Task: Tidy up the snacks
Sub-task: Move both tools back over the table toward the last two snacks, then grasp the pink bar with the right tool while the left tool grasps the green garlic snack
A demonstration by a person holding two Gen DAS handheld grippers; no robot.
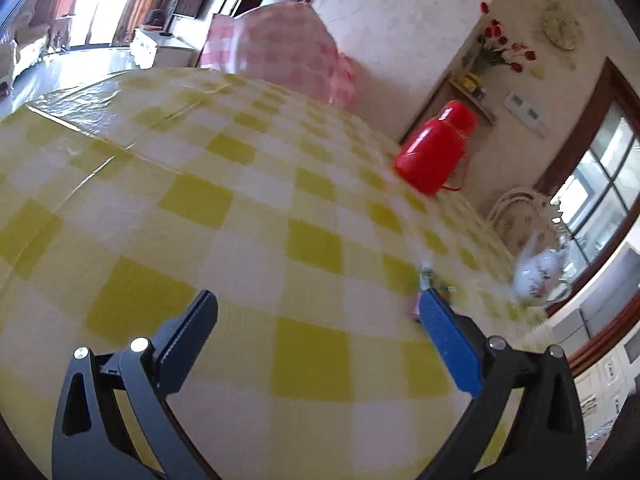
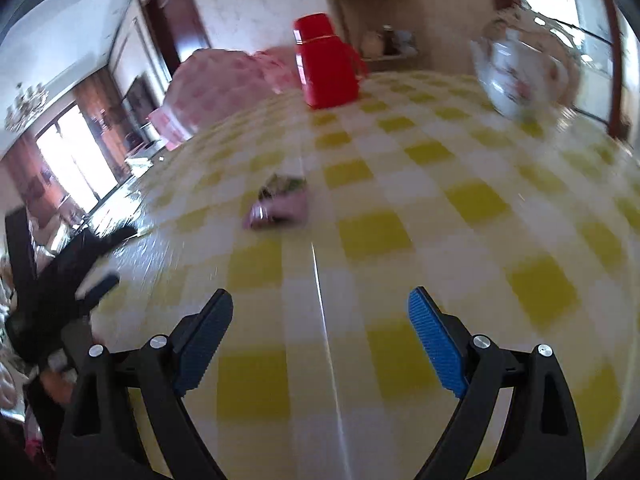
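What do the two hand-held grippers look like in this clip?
Both match. The left hand-held gripper and right hand-held gripper have black angular frames with triangular cut-outs, silver round bolts at the joints and blue ribbed finger pads. No cables, markings or sleeves show.

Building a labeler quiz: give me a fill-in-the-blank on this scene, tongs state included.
1. The flask on the table is coloured ____.
2. The tablecloth is checked white and ____.
3. Both the left tongs and the right tongs are ____, holding nothing.
4. The small snack packet lies on the table, ____ of the right tongs.

Missing words: red; yellow; open; ahead
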